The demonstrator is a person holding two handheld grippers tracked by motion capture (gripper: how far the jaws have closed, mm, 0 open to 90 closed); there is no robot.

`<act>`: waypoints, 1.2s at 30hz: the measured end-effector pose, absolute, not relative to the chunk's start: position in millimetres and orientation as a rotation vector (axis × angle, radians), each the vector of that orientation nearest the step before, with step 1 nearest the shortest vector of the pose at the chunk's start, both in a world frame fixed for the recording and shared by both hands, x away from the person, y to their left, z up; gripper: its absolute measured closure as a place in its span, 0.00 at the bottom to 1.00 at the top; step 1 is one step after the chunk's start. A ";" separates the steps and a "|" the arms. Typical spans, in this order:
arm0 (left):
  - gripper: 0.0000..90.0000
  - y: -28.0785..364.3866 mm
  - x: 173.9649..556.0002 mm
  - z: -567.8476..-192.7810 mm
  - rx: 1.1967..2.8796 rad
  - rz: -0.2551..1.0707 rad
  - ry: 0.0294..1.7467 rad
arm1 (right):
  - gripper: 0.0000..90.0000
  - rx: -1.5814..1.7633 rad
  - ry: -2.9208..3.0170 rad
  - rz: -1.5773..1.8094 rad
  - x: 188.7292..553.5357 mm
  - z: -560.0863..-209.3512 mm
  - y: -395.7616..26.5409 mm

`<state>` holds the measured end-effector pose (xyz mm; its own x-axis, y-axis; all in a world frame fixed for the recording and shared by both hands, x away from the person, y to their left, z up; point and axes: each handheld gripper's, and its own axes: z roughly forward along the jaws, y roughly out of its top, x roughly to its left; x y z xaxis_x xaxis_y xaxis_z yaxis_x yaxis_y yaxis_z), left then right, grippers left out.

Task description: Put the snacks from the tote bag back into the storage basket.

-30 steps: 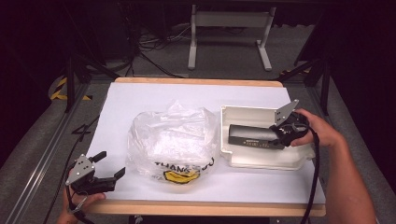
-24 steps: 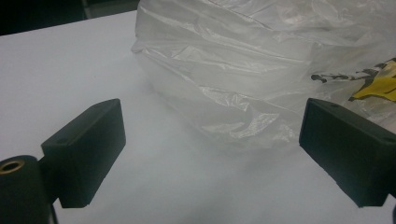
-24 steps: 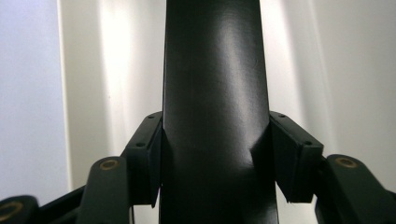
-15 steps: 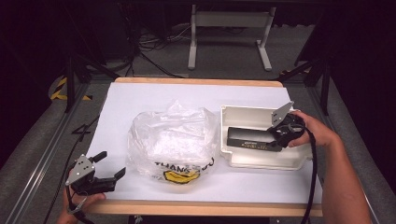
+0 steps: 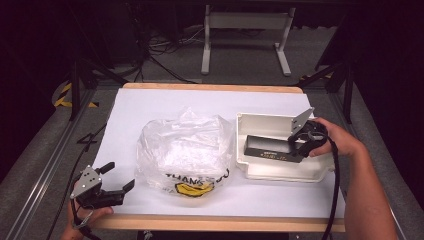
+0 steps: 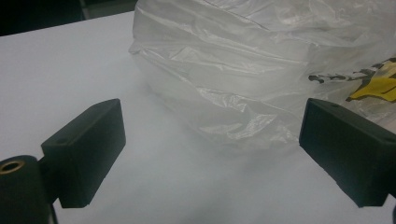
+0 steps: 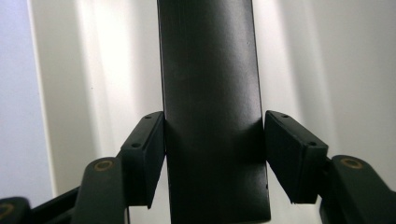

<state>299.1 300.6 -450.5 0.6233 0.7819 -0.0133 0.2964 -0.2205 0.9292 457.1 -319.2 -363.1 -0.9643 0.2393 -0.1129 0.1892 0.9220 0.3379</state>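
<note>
Two hand-held grippers here, and only the right one is doing anything. Compared with a second ago, the right hand-held gripper [image 5: 300,145] has barely shifted: it sat at the right end of the black box [image 5: 270,148] then and it sits there now, with the box lying in the white tray [image 5: 280,172] near the desk's [image 5: 150,105] right edge. My read is the box has been set down and is about to be let go, but that's a guess.

The right gripper view adds what the high view can't: the left jaw touches the box's side, while the right jaw stands a sliver off it, so the grip looks slack.

The left hand-held gripper [image 5: 117,178] hovers wide open and empty at the front left corner. Its own view shows the clear plastic bag [image 6: 261,70] just ahead, jaws apart from it.
</note>
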 end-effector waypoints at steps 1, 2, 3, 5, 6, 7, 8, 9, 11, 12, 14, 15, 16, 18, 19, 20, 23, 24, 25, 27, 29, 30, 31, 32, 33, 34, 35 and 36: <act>0.09 300.6 299.1 -450.4 1.793 0.575 0.873 | 0.44 0.337 2.929 0.490 456.6 -362.0 -319.3; 0.09 300.7 299.2 -450.4 1.791 0.575 0.873 | 0.45 0.348 2.927 0.489 456.0 -361.0 -319.5; 0.09 300.9 299.2 -450.4 1.790 0.576 0.873 | 0.45 0.338 2.922 0.495 455.8 -360.3 -319.4; 0.09 301.2 299.3 -450.4 1.789 0.576 0.873 | 0.45 0.332 2.914 0.501 455.5 -359.7 -319.5; 0.09 301.4 299.2 -450.4 1.786 0.574 0.877 | 0.45 0.329 2.909 0.506 455.3 -358.8 -319.5; 0.09 301.5 299.3 -450.4 1.785 0.573 0.877 | 0.45 0.337 2.898 0.513 454.4 -357.6 -319.4; 0.09 301.3 299.5 -450.3 1.785 0.574 0.876 | 0.45 0.325 2.880 0.535 453.5 -355.2 -319.3; 0.09 301.1 299.5 -450.2 1.786 0.576 0.874 | 0.45 0.335 2.870 0.551 452.8 -354.3 -319.3; 0.09 300.9 299.6 -449.9 1.787 0.579 0.870 | 0.46 0.338 2.838 0.585 450.7 -351.7 -319.4; 0.09 301.0 299.7 -449.9 1.787 0.580 0.871 | 0.45 0.341 2.824 0.608 449.7 -350.2 -319.7; 0.09 301.2 299.9 -449.9 1.785 0.581 0.872 | 0.44 0.349 2.809 0.618 448.9 -349.1 -319.8; 0.09 301.4 300.1 -449.8 1.785 0.582 0.870 | 0.43 0.371 2.776 0.620 447.6 -347.5 -319.6; 0.09 301.5 300.2 -449.6 1.784 0.582 0.870 | 0.44 0.375 2.772 0.651 444.9 -345.5 -319.8; 0.09 301.8 300.7 -449.4 1.782 0.581 0.867 | 0.44 0.385 2.726 0.697 439.3 -341.9 -319.1; 0.09 301.8 301.0 -449.3 1.781 0.581 0.866 | 0.44 0.390 2.719 0.706 437.6 -340.6 -318.7; 0.09 301.6 301.6 -449.5 1.780 0.583 0.868 | 0.44 0.382 2.711 0.720 434.6 -339.3 -317.8; 0.09 300.9 303.2 -449.2 1.782 0.581 0.862 | 0.42 0.387 2.656 0.761 423.5 -334.6 -314.1; 0.09 300.7 303.4 -448.9 1.784 0.579 0.861 | 0.41 0.398 2.634 0.773 421.0 -333.4 -313.2; 0.09 300.6 303.9 -448.5 1.790 0.575 0.858 | 0.40 0.410 2.619 0.791 419.1 -332.4 -312.6; 0.09 299.2 305.0 -448.8 1.783 0.576 0.853 | 0.39 0.428 2.601 0.804 415.0 -331.7 -311.1; 0.09 298.8 305.6 -447.8 1.795 0.574 0.851 | 0.38 0.450 2.580 0.794 412.3 -331.9 -310.6; 0.09 298.8 305.6 -447.8 1.795 0.574 0.851 | 0.38 0.450 2.580 0.794 412.3 -331.9 -310.6; 0.09 297.9 306.3 -448.1 1.785 0.578 0.847 | 0.38 0.460 2.574 0.807 410.1 -332.1 -310.9; 0.09 297.5 306.5 -448.0 1.785 0.576 0.847 | 0.38 0.469 2.557 0.806 407.5 -332.6 -311.2; 0.09 297.0 307.0 -448.0 1.784 0.574 0.845 | 0.37 0.481 2.554 0.808 406.1 -332.5 -311.6; 0.09 297.0 307.2 -447.5 1.795 0.572 0.846 | 0.36 0.501 2.549 0.821 404.0 -333.2 -312.3; 0.09 296.3 307.6 -448.0 1.789 0.575 0.844 | 0.35 0.503 2.543 0.816 402.3 -333.3 -312.7; 0.09 295.9 308.3 -448.2 1.789 0.574 0.841 | 0.33 0.534 2.530 0.816 398.1 -333.3 -313.8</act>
<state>308.3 295.9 -448.2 0.6407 0.7678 -0.0055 0.2754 -0.2231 0.9351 398.1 -313.8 -333.3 -0.8350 0.4763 -0.2756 0.2255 0.7530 0.6182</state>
